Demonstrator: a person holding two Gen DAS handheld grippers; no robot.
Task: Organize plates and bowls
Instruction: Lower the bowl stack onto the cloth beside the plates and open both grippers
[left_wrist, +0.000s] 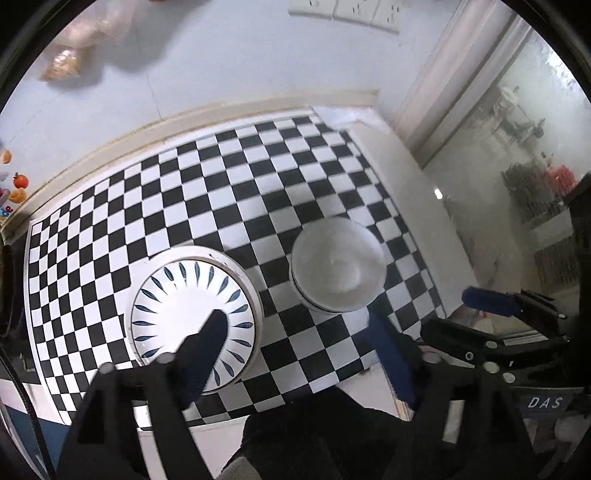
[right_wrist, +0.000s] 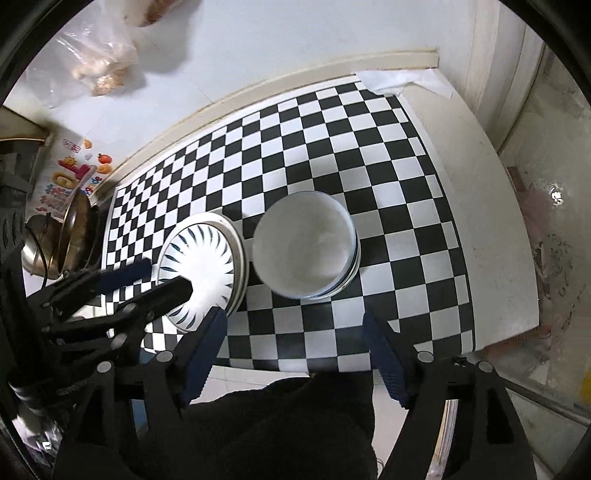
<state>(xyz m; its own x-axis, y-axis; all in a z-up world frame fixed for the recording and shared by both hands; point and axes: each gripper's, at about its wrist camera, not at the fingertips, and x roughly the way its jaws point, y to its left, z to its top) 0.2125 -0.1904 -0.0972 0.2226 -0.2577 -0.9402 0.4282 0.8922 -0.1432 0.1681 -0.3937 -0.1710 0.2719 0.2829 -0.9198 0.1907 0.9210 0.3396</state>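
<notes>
A stack of white plates (left_wrist: 192, 314) (right_wrist: 201, 266), the top one ringed with blue leaf marks, sits on the checkered mat (left_wrist: 240, 177) (right_wrist: 388, 206). Just right of it stands a stack of white bowls (left_wrist: 338, 266) (right_wrist: 304, 245), nested upright. My left gripper (left_wrist: 297, 328) (right_wrist: 155, 280) hovers above the mat, open and empty, with one finger showing over the plates. My right gripper (right_wrist: 295, 332) (left_wrist: 476, 321) is open and empty too, raised in front of the bowls. Neither gripper touches a dish.
A metal pot (right_wrist: 55, 240) stands off the mat's left edge. A clear plastic bag of food (right_wrist: 99, 70) hangs on the white wall behind. The pale counter (right_wrist: 480, 229) ends at a glass pane on the right. Dark cloth covers the near edge.
</notes>
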